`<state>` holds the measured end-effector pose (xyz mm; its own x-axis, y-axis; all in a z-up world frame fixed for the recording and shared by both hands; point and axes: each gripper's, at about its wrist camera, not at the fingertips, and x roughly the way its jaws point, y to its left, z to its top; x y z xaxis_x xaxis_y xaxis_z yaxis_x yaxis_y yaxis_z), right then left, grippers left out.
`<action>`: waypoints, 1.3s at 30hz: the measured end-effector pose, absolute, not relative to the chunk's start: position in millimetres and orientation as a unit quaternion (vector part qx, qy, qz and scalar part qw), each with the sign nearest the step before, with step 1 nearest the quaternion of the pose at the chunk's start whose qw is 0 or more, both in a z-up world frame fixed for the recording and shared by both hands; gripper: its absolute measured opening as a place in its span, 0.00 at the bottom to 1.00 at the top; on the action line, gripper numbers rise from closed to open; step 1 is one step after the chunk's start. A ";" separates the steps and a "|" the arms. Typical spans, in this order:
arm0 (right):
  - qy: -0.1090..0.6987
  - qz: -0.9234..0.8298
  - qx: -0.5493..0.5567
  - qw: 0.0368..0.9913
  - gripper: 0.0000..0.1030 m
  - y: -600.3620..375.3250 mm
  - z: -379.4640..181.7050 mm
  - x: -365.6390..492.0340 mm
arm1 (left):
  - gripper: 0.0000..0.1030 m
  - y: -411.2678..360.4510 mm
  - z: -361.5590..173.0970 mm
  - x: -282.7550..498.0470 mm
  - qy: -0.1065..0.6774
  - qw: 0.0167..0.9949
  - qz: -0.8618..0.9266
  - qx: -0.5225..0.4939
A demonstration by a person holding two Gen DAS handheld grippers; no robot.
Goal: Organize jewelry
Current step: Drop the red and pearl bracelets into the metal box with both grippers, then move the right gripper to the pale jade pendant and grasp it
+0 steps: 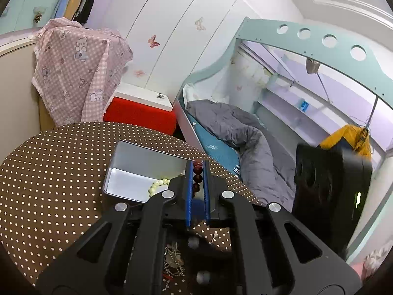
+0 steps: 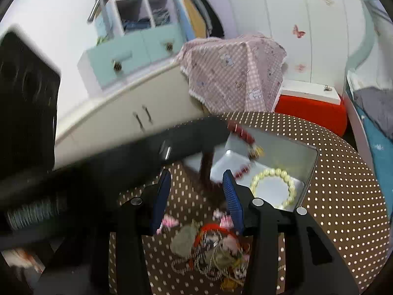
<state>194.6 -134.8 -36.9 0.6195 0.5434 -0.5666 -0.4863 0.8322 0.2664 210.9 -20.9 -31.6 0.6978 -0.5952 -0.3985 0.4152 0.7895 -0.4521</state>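
Our left hand-held gripper (image 1: pixel 197 172) is nearly closed, its blue pads pinching a string of dark red beads (image 1: pixel 197 178). In the left wrist view the beads run in a line between the pads, over the near right corner of the open tin (image 1: pixel 127 158). In the right wrist view, the same beads (image 2: pixel 242 132) hang blurred from the left gripper (image 2: pixel 221 129) and drape down into the tin (image 2: pixel 310 167), a gold charm partway along them.

Our right hand-held gripper (image 2: pixel 196 186) stands about half open and grips nothing; between its pads we see only the dotted cloth of the worktop (image 2: pixel 343 184). No earlier picture lets us judge its motion. The tin lies just ahead and to the right of this gripper, touching the worktop. Inside the tin rests a pale bracelet (image 2: pixel 272 186) of cream beads, just beside the right pad; the left wrist view shows part of it (image 1: pixel 157 185) at the tin's near edge.

The jewelry pile (image 2: pixel 213 250) lies on the worktop below and behind the right gripper's fingertips, a tangle of chains, a red hoop, pink pieces and a grey lump. Part of it (image 1: pixel 173 263) shows under the left gripper's body.

We can read no brand, label or writing; a small white mark on the teal bedding (image 1: pixel 212 146) is too blurred to make out
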 end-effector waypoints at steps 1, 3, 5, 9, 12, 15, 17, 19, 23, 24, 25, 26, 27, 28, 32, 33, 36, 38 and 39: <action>0.325 0.282 0.050 0.902 0.40 -137.3 -34.3 196.6 | 0.08 -20.8 -32.9 211.2 0.273 0.906 -0.280 -0.166; 0.318 0.261 0.041 0.911 0.40 -138.9 -30.9 199.6 | 0.08 -18.6 -34.9 214.1 0.278 0.902 -0.283 -0.172; 0.324 0.257 0.038 0.910 0.40 -138.7 -34.4 203.4 | 0.08 -16.4 -40.8 220.5 0.296 0.895 -0.278 -0.185; 0.341 0.237 0.031 0.909 0.40 -142.5 -46.2 211.9 | 0.08 -13.0 -53.3 230.9 0.325 0.884 -0.269 -0.201; 0.350 0.217 0.029 0.911 0.40 -148.5 -51.5 214.0 | 0.20 -12.7 -56.2 232.7 0.336 0.881 -0.268 -0.196; 0.352 0.209 0.034 0.912 0.42 -154.9 -52.6 213.8 | 0.75 -9.1 -54.2 229.3 0.333 0.888 -0.246 -0.200; 0.353 0.202 0.038 0.913 0.42 -159.7 -53.2 214.0 | 0.75 -8.6 -50.6 226.1 0.327 0.893 -0.239 -0.198; 0.352 0.200 0.042 0.913 0.42 -164.4 -52.4 212.0 | 0.75 -6.0 -49.5 224.3 0.328 0.893 -0.237 -0.198; 0.351 0.198 0.052 0.914 0.48 -170.1 -49.2 203.9 | 0.75 1.3 -46.1 217.8 0.325 0.899 -0.221 -0.194; 0.349 0.197 0.051 0.915 0.48 -170.7 -48.7 200.3 | 0.75 2.7 -45.7 216.4 0.325 0.901 -0.215 -0.191; 0.347 0.197 0.050 0.916 0.48 -172.2 -47.5 194.2 | 0.75 3.8 -44.7 214.5 0.326 0.904 -0.205 -0.185; 0.345 0.197 0.051 0.916 0.48 -172.8 -46.6 190.3 | 0.75 4.6 -43.9 212.8 0.326 0.907 -0.197 -0.178; 0.343 0.196 0.053 0.917 0.48 -172.7 -46.0 187.2 | 0.75 5.9 -43.4 208.8 0.326 0.912 -0.183 -0.170; 0.339 0.196 0.055 0.918 0.49 -174.4 -44.8 180.4 | 0.75 7.3 -44.0 205.8 0.328 0.914 -0.176 -0.164; 0.334 0.181 0.051 0.924 0.54 -178.0 -42.6 163.8 | 0.75 12.2 -46.2 189.9 0.331 0.920 -0.152 -0.141; 0.332 0.179 0.051 0.925 0.54 -178.9 -42.5 158.3 | 0.75 12.4 -46.4 186.2 0.331 0.922 -0.149 -0.136; 0.326 0.174 0.053 0.928 0.54 -181.0 -42.4 144.5 | 0.75 9.5 -50.1 171.2 0.335 0.927 -0.131 -0.104; 0.324 0.170 0.051 0.929 0.55 -182.9 -43.6 134.5 | 0.75 5.1 -55.7 161.2 0.341 0.929 -0.122 -0.080; 0.323 0.167 0.051 0.930 0.56 -182.7 -44.3 131.0 | 0.75 5.2 -58.7 157.4 0.344 0.928 -0.122 -0.074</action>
